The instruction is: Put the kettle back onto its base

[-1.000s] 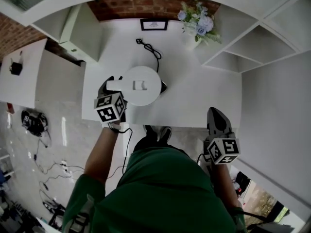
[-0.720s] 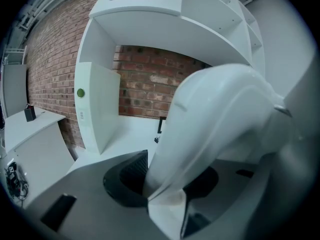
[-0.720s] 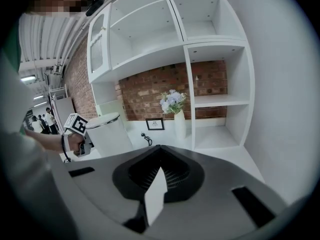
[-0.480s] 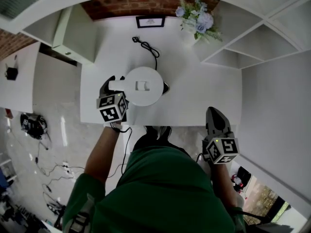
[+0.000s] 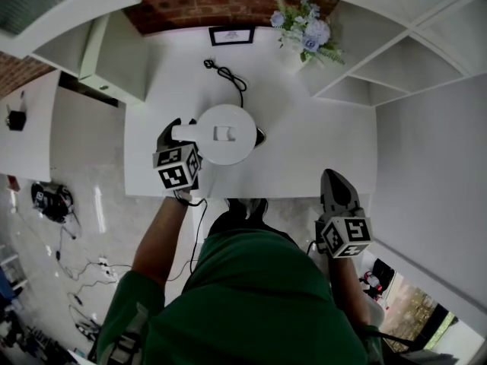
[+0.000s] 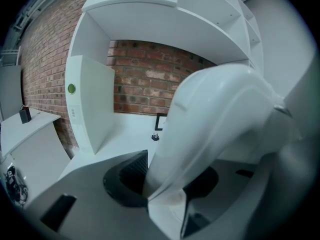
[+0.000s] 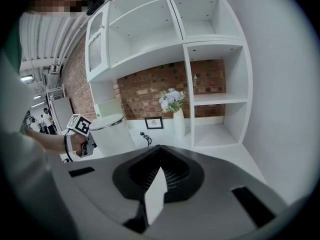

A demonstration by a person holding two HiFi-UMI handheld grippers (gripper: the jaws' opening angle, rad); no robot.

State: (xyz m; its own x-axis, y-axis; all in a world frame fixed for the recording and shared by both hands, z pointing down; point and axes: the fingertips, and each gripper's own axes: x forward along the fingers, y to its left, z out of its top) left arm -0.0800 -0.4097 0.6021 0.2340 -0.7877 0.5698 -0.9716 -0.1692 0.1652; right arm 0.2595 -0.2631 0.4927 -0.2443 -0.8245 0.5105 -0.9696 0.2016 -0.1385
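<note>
The white kettle [image 5: 223,134] stands in the middle of the white table [image 5: 319,150], seen from above with its round lid up. A dark edge, perhaps its base [image 5: 257,135], peeks out at its right side; whether the kettle rests on it I cannot tell. My left gripper [image 5: 173,131] is shut on the kettle's handle [image 6: 200,134], which fills the space between the jaws in the left gripper view. At the table's front right edge my right gripper [image 5: 336,179] is shut, with nothing in it.
A black cord [image 5: 232,78] runs from the kettle toward the back of the table. A small framed picture [image 5: 232,35] and a vase of flowers [image 5: 304,29] stand against the brick wall. White shelves [image 5: 396,59] flank the table on both sides.
The left gripper and the kettle have sunk slightly toward the table and shifted a little right. The right gripper has stayed where it was.
</note>
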